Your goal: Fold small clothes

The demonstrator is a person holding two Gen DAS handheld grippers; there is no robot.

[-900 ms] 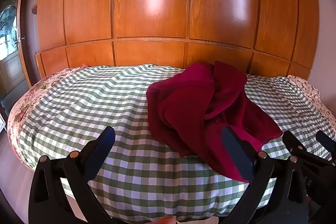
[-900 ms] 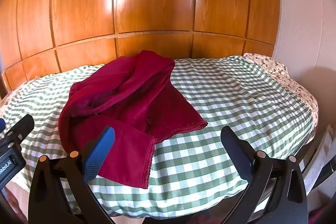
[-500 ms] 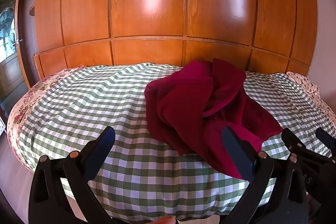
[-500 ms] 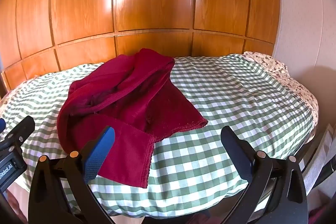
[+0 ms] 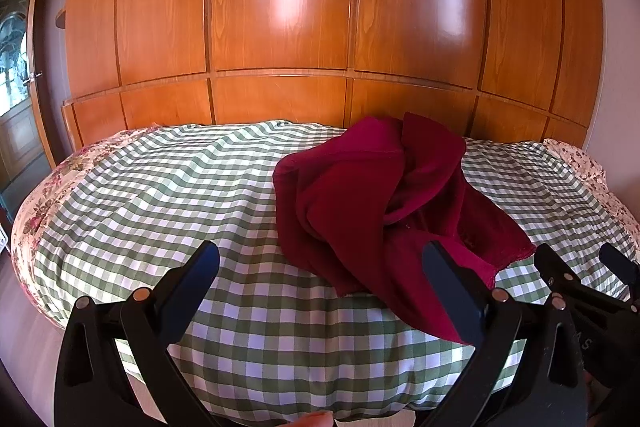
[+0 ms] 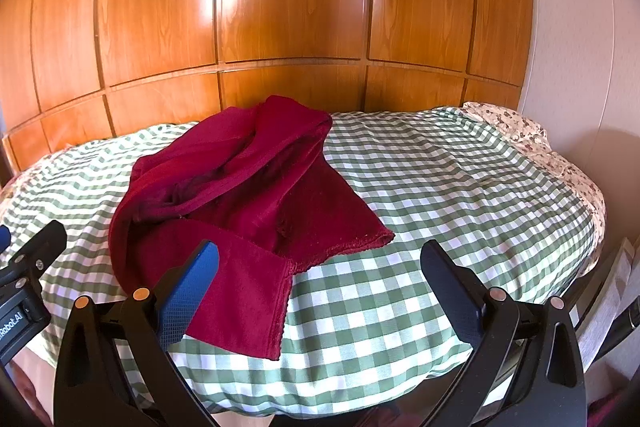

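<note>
A crumpled dark red garment (image 5: 372,203) lies in a heap on the green-and-white checked bed cover (image 5: 160,195). In the right wrist view the garment (image 6: 248,187) spreads toward the bed's near edge with a hem hanging forward. My left gripper (image 5: 320,279) is open and empty, held at the bed's near edge, with its right finger in front of the garment's lower corner. My right gripper (image 6: 316,275) is open and empty at the near edge, just right of the garment's front hem. Each gripper shows at the edge of the other's view.
A wall of glossy wooden wardrobe panels (image 5: 280,27) stands right behind the bed. A flowered sheet (image 6: 520,127) shows at the bed's ends. A white wall (image 6: 580,47) is on the right and a door (image 5: 16,87) on the far left.
Both views have shifted slightly, with the garment sitting a little higher and closer in frame. The garment itself has not moved and both grippers stay open.
</note>
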